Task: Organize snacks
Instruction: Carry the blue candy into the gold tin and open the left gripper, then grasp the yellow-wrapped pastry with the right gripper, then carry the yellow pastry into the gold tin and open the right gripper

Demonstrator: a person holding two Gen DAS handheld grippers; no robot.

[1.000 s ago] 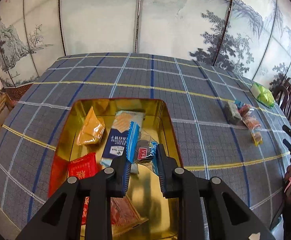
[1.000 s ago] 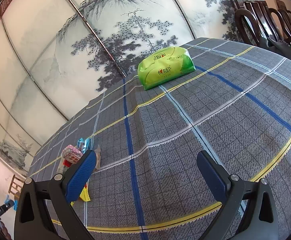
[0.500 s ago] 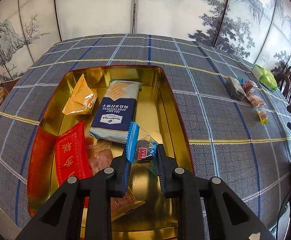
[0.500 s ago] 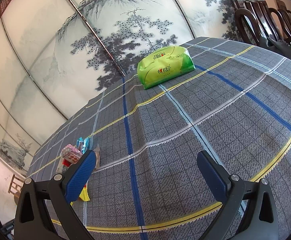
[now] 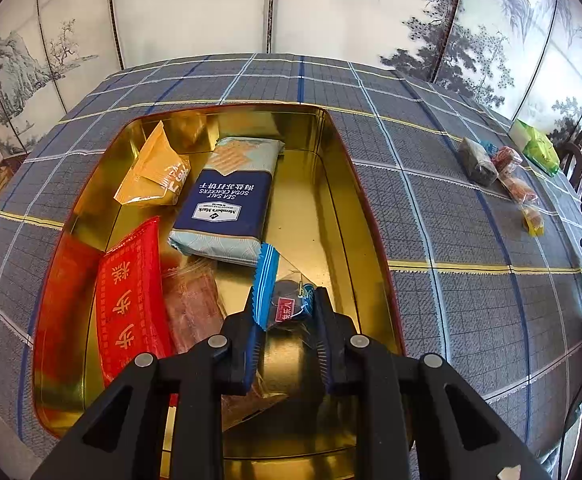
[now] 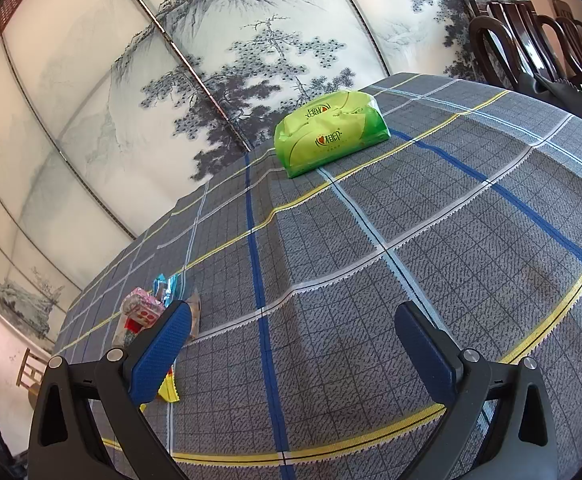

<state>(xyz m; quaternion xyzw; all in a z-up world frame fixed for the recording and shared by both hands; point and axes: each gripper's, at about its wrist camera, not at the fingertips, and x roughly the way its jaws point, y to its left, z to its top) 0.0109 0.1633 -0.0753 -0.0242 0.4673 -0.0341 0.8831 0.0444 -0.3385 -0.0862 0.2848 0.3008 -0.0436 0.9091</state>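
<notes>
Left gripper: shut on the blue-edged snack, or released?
Shut on it: the left gripper pads pinch the blue-edged snack over the gold tin.

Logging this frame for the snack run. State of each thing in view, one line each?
left gripper: shut on the blue-edged snack packet, over the gold tin
right gripper: open, empty, above the tablecloth
gold tin: open, lidless, partly filled
cracker pack: flat in the tin
red packet: lying in the tin
green tissue pack: sealed, on the tablecloth
</notes>
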